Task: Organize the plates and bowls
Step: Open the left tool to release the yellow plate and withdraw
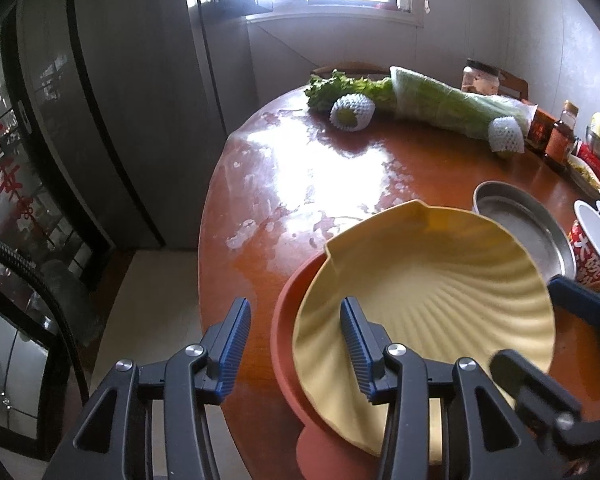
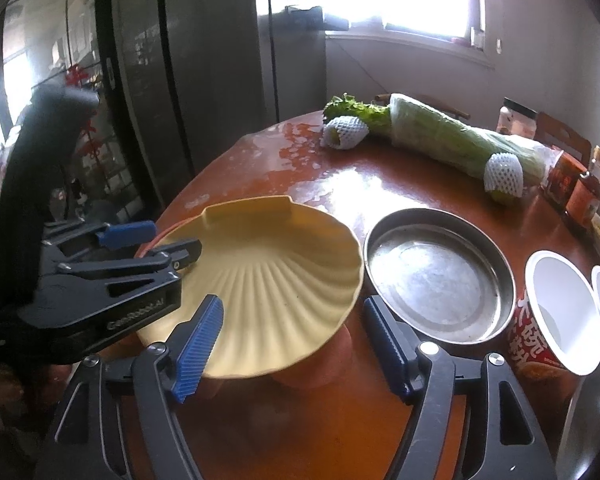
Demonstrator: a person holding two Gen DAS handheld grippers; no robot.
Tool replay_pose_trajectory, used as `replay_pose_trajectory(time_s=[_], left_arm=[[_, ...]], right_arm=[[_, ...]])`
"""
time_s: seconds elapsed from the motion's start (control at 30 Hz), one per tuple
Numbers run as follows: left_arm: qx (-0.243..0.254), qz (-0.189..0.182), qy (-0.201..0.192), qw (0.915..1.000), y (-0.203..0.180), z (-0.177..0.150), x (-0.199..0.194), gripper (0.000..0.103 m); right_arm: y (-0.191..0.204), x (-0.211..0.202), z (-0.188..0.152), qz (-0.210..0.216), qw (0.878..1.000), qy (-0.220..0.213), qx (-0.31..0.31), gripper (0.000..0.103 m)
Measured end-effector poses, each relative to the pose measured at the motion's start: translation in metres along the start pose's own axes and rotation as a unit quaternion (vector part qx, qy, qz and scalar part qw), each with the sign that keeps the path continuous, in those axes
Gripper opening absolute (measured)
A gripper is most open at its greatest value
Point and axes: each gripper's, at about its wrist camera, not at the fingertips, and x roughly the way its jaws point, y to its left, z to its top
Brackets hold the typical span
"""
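- Left gripper [image 1: 296,344] spread – straddling the rims of the yellow shell plate [image 2: 268,284] and red plate [image 1: 286,320] beneath.
- Right gripper [image 2: 292,332] spread at the shell plate's near edge, not pinching.
- Steel pan [image 2: 438,276] just beside, on wooden table [image 2: 380,188].

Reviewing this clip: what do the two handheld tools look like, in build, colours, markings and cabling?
Both match: the left tool and the right tool have black linkage arms with triangular cut-outs and silver pivot screws, and two fingers faced with ribbed blue pads. In the right wrist view the left one's side bears white lettering, too blurred to read. A black braided cable runs past at left.
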Motion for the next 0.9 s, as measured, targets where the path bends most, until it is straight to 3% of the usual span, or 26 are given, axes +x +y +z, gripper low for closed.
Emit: replay_pose_trajectory(time_s=[0.9], left_arm=[[0.006, -0.045, -0.053, 0.9975, -0.019, 0.012, -0.063, 0.053]], right_arm=[[-0.033, -0.053, -0.013, -0.024, 0.998, -0.025, 0.047, 0.077]])
